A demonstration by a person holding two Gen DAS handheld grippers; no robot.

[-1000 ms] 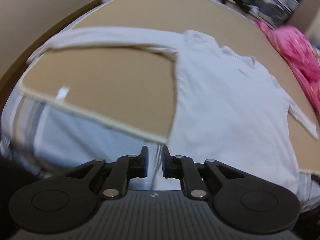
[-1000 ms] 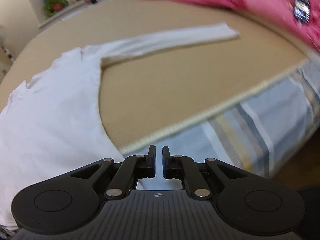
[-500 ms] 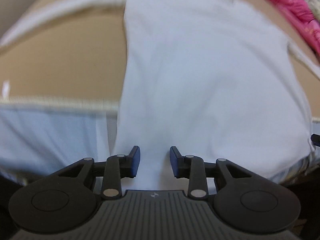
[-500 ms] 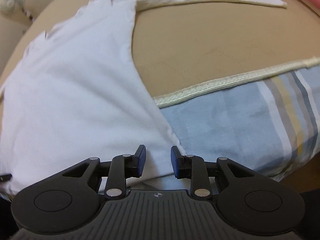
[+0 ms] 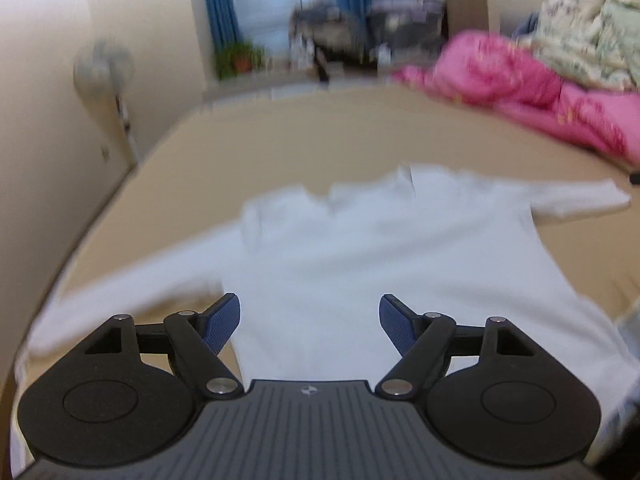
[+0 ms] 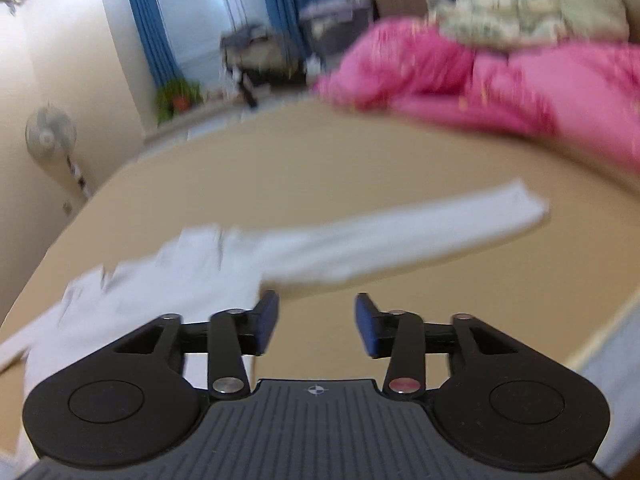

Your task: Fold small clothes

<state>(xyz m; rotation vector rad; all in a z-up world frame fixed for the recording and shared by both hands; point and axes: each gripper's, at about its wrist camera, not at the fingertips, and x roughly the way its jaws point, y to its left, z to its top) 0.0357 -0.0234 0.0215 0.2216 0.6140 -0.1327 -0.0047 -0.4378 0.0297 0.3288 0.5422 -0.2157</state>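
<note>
A white long-sleeved shirt (image 5: 384,248) lies spread flat on the tan bed cover (image 5: 280,144), sleeves out to both sides. My left gripper (image 5: 310,318) hovers over the shirt's lower body, its jaws opening wide with nothing pinched between them. In the right wrist view the shirt's body (image 6: 160,292) is at the left and one sleeve (image 6: 400,236) stretches to the right. My right gripper (image 6: 316,322) is above the bare cover beside the shirt's side, under that sleeve; its jaws are opening and hold nothing. Both views are blurred.
A heap of pink bedding (image 5: 532,96) and pale floral fabric (image 5: 588,44) sits at the far right of the bed. A standing fan (image 5: 105,68) is by the left wall. Blue curtains (image 6: 148,28), a potted plant (image 6: 178,96) and clutter lie beyond the bed.
Both grippers went from nearly shut to open and pulled up and back from the shirt's hem at the bed edge; both cameras now look across the whole bed toward the room.
</note>
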